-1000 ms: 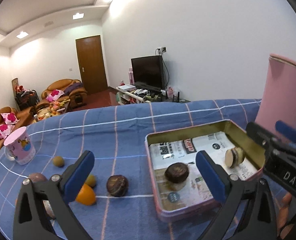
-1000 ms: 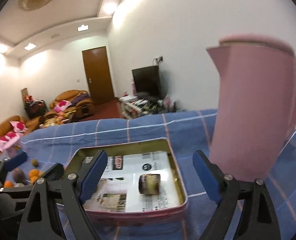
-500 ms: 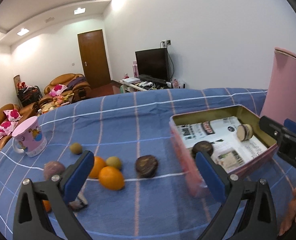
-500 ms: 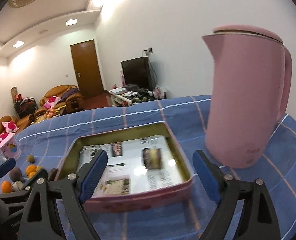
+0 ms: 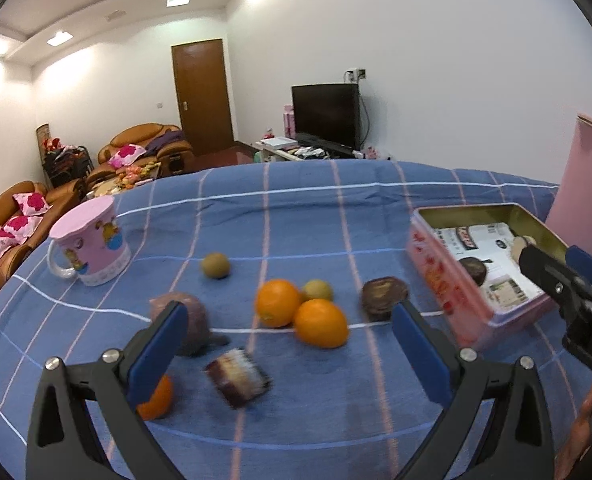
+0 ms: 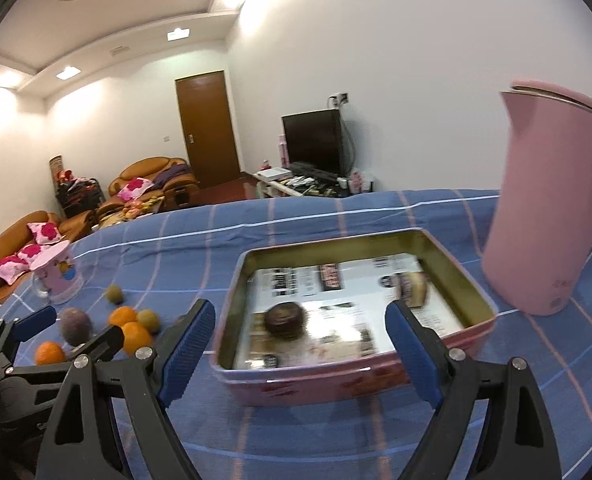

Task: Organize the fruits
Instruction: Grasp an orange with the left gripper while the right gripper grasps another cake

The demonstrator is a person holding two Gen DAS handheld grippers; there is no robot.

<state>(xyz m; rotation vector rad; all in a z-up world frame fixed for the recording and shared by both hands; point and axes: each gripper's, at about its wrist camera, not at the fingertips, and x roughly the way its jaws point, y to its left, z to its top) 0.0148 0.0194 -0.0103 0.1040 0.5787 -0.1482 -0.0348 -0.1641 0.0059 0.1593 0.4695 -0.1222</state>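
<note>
My left gripper point(image 5: 292, 344) is open and empty above loose fruit on the blue cloth: two oranges point(image 5: 321, 322), a third orange point(image 5: 158, 400) by its left finger, two small green fruits point(image 5: 215, 265), a purple fruit point(image 5: 192, 320), a dark brown fruit point(image 5: 384, 296) and a blurred dark cut piece point(image 5: 238, 376). The pink tin point(image 5: 436, 264) lies to the right. My right gripper point(image 6: 300, 344) is open and empty just in front of the tin point(image 6: 336, 384), which holds a dark brown fruit point(image 6: 284, 320) and a cut piece point(image 6: 414, 288).
A pink mug point(image 5: 96, 240) stands at the left of the table. A tall pink kettle point(image 6: 548, 208) stands right of the tin. The blue checked cloth point(image 5: 296, 208) covers the table. Sofas, a door and a TV are far behind.
Both grippers have pulled back and swung left. The left view has shifted from the tin to the loose fruit. Both grippers have stayed open.
</note>
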